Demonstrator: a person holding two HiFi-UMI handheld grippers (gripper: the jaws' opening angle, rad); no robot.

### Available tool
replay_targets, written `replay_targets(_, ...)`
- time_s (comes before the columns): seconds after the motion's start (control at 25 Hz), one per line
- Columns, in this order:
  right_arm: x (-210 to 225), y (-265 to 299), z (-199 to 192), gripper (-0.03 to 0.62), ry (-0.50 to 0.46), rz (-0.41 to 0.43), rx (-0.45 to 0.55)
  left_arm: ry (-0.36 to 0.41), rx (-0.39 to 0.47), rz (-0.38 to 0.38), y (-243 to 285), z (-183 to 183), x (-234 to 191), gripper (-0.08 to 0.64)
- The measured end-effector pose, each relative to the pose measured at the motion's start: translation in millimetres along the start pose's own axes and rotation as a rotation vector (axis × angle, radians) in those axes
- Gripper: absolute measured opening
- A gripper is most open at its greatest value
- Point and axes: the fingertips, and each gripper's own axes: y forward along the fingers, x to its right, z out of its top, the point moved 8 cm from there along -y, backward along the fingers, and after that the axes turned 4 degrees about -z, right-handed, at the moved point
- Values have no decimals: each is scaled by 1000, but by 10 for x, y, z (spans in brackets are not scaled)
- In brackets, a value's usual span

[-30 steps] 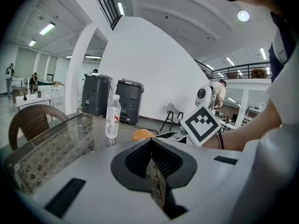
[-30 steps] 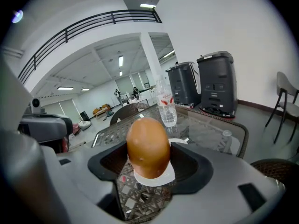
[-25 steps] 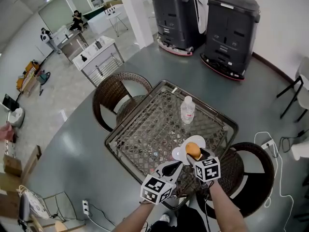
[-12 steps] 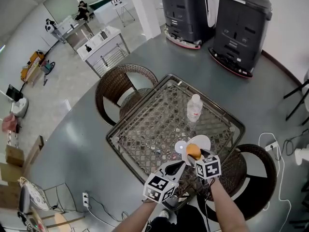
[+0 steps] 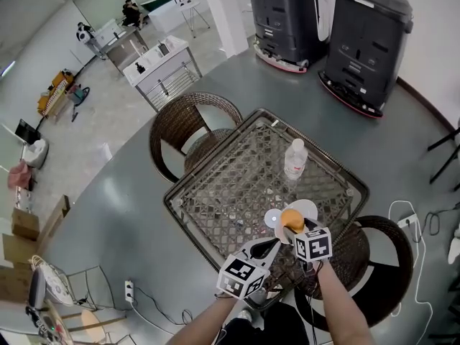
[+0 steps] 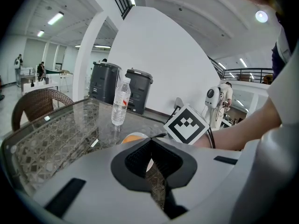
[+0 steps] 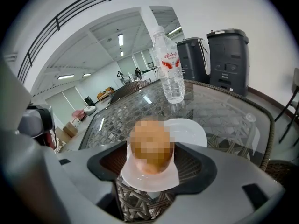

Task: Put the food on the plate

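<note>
A round orange-brown piece of food point(image 7: 150, 143) sits between the jaws of my right gripper point(image 7: 150, 166), which is shut on it. Under it I see a small white disc point(image 7: 148, 180). The white plate point(image 7: 190, 129) lies just beyond, on the glass table top. In the head view the food point(image 5: 291, 220) hangs over the near rim of the plate point(image 5: 305, 208), with the small disc point(image 5: 272, 219) at its left. My left gripper point(image 6: 150, 141) is shut on nothing, close to the left of the right gripper point(image 5: 296, 231).
A clear water bottle point(image 5: 295, 158) stands upright just past the plate. The square glass table point(image 5: 215, 192) has a raised wicker rim. Wicker chairs point(image 5: 187, 124) stand at the far left and near right. Two dark bins point(image 5: 363, 31) stand behind.
The head camera has shifted a little. The right gripper still holds the food by the plate's near rim, and the left gripper stays beside it.
</note>
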Motion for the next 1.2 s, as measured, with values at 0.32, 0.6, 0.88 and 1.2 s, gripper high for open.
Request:
replay_targets(0.32,29,-519,222,296,-20,-38,130,39,24,-29,-118,186,222,8)
replay_targets(0.6,-139,-1276,608,71,-86,-81,357,164,75,-85,-242,656,490,8)
replay_targets(0.88,-457,-2035,833,5,-149,-111,562,214,171,-152,-491,1039,841,8)
replay_targets(1.2,-931,-2632,895,5,-166,-102,721,246,242,-206,-840,1218,1001,8)
